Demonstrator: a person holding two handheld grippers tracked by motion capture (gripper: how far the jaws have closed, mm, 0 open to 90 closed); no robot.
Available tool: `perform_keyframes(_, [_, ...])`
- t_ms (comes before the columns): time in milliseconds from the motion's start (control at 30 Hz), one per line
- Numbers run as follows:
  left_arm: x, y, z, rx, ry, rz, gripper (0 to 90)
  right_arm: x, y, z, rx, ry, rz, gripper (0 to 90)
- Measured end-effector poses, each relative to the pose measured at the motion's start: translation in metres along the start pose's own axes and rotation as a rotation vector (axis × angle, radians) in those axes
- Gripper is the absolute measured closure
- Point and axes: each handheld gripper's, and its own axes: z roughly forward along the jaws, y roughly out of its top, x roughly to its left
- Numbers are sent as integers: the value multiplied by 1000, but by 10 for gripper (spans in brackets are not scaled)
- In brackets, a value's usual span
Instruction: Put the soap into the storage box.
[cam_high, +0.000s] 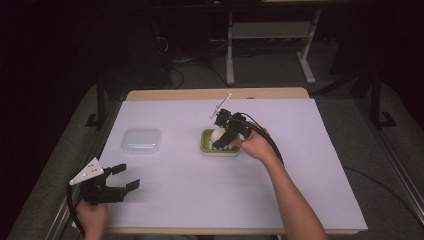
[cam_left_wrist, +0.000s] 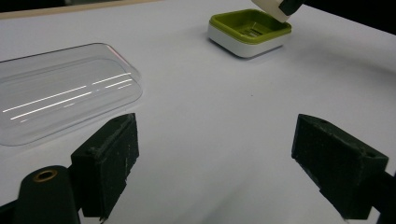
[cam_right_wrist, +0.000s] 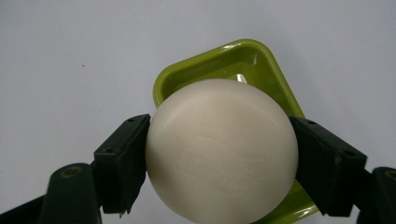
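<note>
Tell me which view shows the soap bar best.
The right gripper view: the soap bar sits close-up between both jaws, its embossing visible. The high view shows it small above the green dish; the left gripper view catches its edge.

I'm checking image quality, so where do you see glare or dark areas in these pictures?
High view: room behind the table is very dark. Left gripper view: bright streaks glare on the clear lid. Right gripper view: small highlights on the green dish; soap evenly lit.

Bright table, dark room beyond.
Glare streaked the clear lid (cam_left_wrist: 60, 88) ahead of the left jaws; nearest jaws looked soft.
</note>
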Motion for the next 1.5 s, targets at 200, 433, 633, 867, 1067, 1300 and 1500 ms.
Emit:
perform_keyframes(200, [0, 0, 0, -2, 2, -6, 145, -6, -1, 4, 3, -3, 23, 233])
perform_keyframes(433, [0, 0, 0, -4, 0, -6, 145, -16, -4, 15, 22, -4, 63, 233])
perform_keyframes(633, [0, 0, 0, 0, 0, -1, 145, -20, -5, 28, 64, -4, 71, 233])
perform_keyframes(867, [0, 0, -1, -2, 2, -4, 145, -20, -3, 34, 67, -5, 73, 232])
perform_keyframes(1067, [0, 0, -1, -4, 0, -5, 145, -20, -3, 37, 77, -17, 80, 232])
perform_keyframes(1300, [0, 0, -1, -5, 1, -7, 145, -17, -1, 39, 79, -33, 69, 231])
perform_keyframes(1500, [0, 0, -1, -5, 1, -8, 145, -17, -2, 36, 69, -43, 73, 234])
